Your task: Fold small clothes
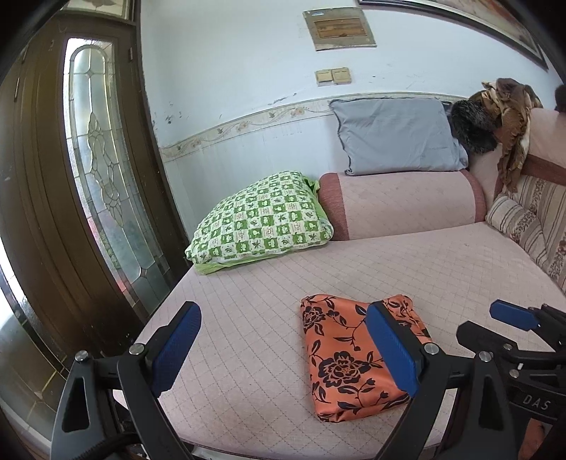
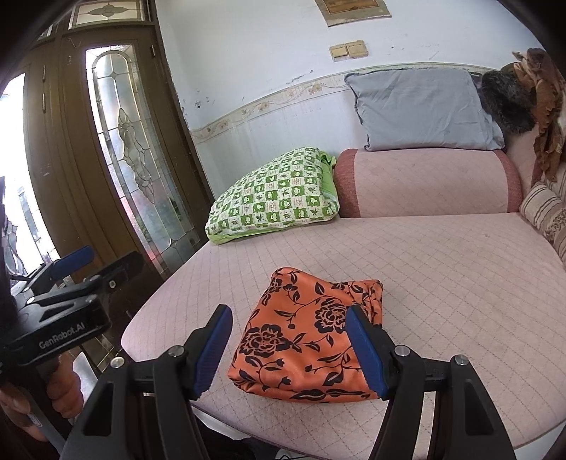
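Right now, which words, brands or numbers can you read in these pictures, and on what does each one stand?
"GenRobot.AI": on the body of the left gripper, seen in the right wrist view.
"DAS": on the body of the right gripper, cut off at the frame edge.
Wall panel: print too blurred to read.

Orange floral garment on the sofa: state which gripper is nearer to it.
Right. The right gripper frames the orange floral garment between open fingers; the left gripper hangs off its left side, also open.
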Demonstrator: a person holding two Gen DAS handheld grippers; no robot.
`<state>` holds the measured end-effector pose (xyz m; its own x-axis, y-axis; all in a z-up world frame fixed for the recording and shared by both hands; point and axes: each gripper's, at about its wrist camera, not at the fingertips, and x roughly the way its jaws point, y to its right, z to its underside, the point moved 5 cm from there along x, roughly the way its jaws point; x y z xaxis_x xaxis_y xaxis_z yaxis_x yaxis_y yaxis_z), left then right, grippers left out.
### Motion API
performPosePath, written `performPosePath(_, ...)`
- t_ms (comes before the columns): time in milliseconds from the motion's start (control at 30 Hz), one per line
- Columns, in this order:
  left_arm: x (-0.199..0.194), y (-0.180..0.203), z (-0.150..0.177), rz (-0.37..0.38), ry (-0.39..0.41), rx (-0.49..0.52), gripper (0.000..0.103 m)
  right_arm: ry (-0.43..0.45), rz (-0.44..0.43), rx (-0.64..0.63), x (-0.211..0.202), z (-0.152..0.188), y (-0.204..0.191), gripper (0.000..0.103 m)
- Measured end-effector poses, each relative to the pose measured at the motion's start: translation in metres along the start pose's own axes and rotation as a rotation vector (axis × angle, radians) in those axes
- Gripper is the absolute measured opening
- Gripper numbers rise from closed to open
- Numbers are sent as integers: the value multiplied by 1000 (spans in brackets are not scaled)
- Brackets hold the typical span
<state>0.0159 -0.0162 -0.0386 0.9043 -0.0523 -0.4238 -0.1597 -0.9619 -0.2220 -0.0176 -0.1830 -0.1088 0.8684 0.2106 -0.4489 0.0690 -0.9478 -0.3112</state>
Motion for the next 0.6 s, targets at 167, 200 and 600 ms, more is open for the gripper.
performPosePath(167, -2, 4, -2, 17, 8, 11, 94, -5, -4, -1, 3, 0, 0, 70)
performPosePath(200, -2, 5, -2, 23, 8, 12, 94, -6, -4, -1, 4, 1, 0, 70)
performPosePath(600, 10, 9, -9, 72, 15, -15, 94, -24, -10, 41, 23, -1, 15, 70)
